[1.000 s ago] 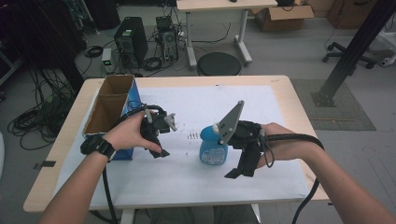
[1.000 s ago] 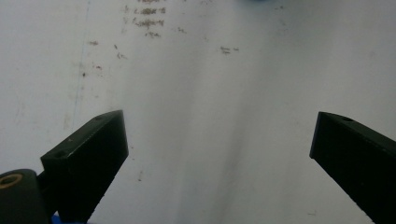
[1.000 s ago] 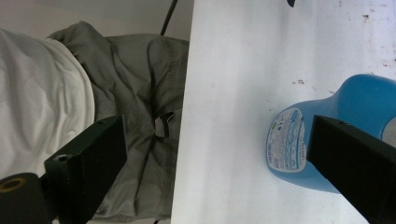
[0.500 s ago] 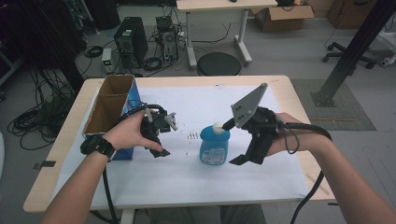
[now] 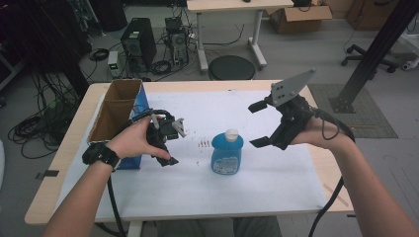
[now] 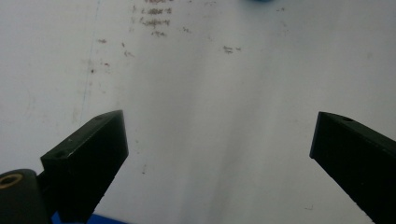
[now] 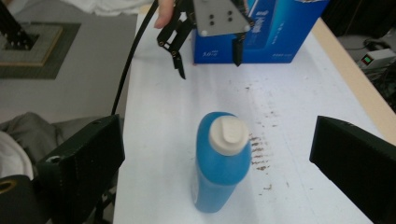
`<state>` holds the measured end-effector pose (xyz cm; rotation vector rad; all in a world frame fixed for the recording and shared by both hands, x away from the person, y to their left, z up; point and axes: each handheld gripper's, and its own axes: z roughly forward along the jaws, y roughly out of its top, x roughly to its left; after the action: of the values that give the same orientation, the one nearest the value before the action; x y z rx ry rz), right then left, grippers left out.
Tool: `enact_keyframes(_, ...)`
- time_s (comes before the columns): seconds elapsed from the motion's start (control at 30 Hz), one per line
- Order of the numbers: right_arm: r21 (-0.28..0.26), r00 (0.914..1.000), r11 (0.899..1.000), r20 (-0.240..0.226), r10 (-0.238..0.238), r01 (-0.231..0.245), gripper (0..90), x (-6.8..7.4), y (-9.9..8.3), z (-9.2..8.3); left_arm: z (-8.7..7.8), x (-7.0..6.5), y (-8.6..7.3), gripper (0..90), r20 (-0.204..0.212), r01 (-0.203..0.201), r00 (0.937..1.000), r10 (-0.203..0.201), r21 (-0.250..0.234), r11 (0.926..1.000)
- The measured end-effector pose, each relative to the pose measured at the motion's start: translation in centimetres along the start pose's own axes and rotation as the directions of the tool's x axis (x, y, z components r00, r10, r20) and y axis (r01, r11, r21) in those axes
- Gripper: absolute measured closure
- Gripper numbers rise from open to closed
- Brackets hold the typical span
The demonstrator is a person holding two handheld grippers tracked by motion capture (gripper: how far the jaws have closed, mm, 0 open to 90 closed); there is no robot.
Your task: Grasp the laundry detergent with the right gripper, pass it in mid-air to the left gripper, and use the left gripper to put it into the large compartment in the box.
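A blue bottle (image 5: 227, 153) with a white cap stands upright on the white table cover; in the right gripper view the bottle (image 7: 219, 163) is ahead of the jaws. My right gripper (image 5: 253, 125) hangs in the air to the right of the bottle and apart from it. It is open, its jaws have just been opening, and nothing is between them. My left gripper (image 5: 177, 143) sits low over the cover left of the bottle, open and empty. The left gripper view has its jaws (image 6: 217, 140) spread over bare white sheet.
An open blue cardboard box (image 5: 116, 111) stands at the table's left edge, just behind my left hand; it is also in the right gripper view (image 7: 275, 37). Small dark marks (image 5: 203, 144) dot the cover between left gripper and bottle. Chairs, cables and computers are on the floor beyond.
My right gripper has pulled back from the bottle, moving right and a little up. The bottle stays standing where it was. My left hand has not moved.
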<state>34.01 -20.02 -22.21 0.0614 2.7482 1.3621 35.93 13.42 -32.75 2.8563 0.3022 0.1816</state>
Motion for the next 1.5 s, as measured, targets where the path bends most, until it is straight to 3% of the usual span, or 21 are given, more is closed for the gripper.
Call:
enact_keyframes(0.1,-0.043,0.9995,0.999,0.014,0.027,-0.026,2.7,-0.7,-1.3,-0.4,-0.1,0.0,-0.1,4.8,0.003,-0.001,1.0,0.001,-0.001,1.0)
enact_keyframes(0.57,-0.096,0.9962,0.992,0.008,0.087,-0.086,1.6,-2.0,-5.1,0.7,-0.3,0.0,-0.4,4.9,0.008,0.003,1.0,-0.003,-0.007,1.0)
enact_keyframes(1.03,-0.088,0.9902,0.986,0.004,0.14,-0.139,0.7,-2.5,-8.4,4.2,-0.3,0.0,-0.6,4.9,0.016,0.003,0.9999,-0.003,0.0,1.0)
enact_keyframes(1.17,-0.111,0.9886,0.982,-0.003,0.151,-0.15,1.4,-2.3,-9.0,5.1,-0.2,0.0,-0.6,4.9,0.019,0.002,0.9998,-0.002,0.0,1.0)
enact_keyframes(1.5,-0.109,0.987,0.981,-0.023,0.159,-0.161,1.9,-2.1,-9.7,7.7,-0.2,-0.1,-0.4,4.9,0.023,-0.005,0.9997,0.005,0.002,1.0)
